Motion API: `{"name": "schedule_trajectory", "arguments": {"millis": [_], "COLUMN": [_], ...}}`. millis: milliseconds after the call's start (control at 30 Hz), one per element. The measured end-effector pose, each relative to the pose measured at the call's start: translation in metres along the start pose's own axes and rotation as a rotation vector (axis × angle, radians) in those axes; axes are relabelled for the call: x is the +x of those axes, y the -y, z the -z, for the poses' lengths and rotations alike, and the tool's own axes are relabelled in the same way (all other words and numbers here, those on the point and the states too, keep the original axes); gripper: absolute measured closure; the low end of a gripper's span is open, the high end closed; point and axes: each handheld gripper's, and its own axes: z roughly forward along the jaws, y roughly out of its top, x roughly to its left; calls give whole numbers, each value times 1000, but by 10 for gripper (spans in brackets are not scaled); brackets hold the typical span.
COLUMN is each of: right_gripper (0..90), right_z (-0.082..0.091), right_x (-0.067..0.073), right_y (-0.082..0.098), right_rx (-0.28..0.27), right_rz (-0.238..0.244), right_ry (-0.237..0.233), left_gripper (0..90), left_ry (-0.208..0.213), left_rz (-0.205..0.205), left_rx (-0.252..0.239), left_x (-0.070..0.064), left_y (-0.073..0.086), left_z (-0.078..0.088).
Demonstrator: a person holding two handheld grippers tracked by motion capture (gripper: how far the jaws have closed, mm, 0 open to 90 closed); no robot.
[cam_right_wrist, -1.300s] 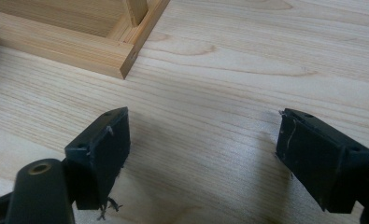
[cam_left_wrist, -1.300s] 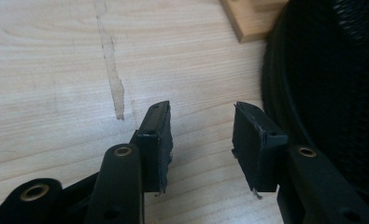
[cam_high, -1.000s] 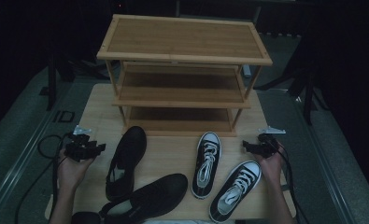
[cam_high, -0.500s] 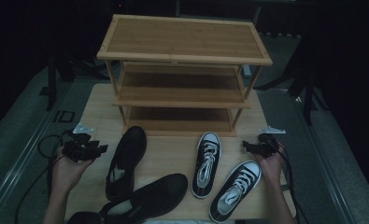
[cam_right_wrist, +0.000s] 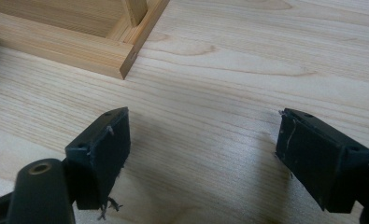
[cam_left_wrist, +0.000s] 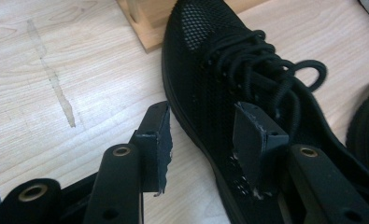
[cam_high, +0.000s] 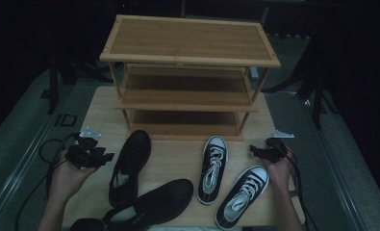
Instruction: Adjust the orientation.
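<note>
Left gripper point(cam_high: 106, 157) beside black shoe point(cam_high: 130, 163)

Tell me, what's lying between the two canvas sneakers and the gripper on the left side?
In the high view, two black shoes lie on the table between the left gripper and the black-and-white sneakers.

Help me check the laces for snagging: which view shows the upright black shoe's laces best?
The left gripper view: the black shoe has its laces looped and close up. The high view shows that shoe whole but dim.
</note>
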Motion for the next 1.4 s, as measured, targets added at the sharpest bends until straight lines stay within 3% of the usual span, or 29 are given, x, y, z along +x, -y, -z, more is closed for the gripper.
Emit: {"name": "schedule_trajectory", "arguments": {"millis": [300, 533, 867, 1000, 1233, 1400], "right_gripper": [174, 175, 175, 175, 175, 175], "right_z": [0, 0, 0, 0, 0, 0], "right_x": [0, 0, 0, 0, 0, 0], "right_y": [0, 0, 0, 0, 0, 0], "right_rx": [0, 0, 0, -1, -1, -1], "right_rz": [0, 0, 0, 1, 2, 1], "right_ry": [0, 0, 1, 1, 1, 1], "left_gripper": [577, 585, 619, 631, 671, 733], "left_ry": [12, 30, 29, 6, -27, -30], "left_rz": [-57, -78, -27, -23, 0, 0], "left_rx": [19, 44, 160, 208, 252, 253], "left_x": [-20, -30, -35, -36, -34, -33], "left_y": [-4, -5, -8, -11, -12, -12], "left_z": [7, 9, -18, -31, -46, -48]}}
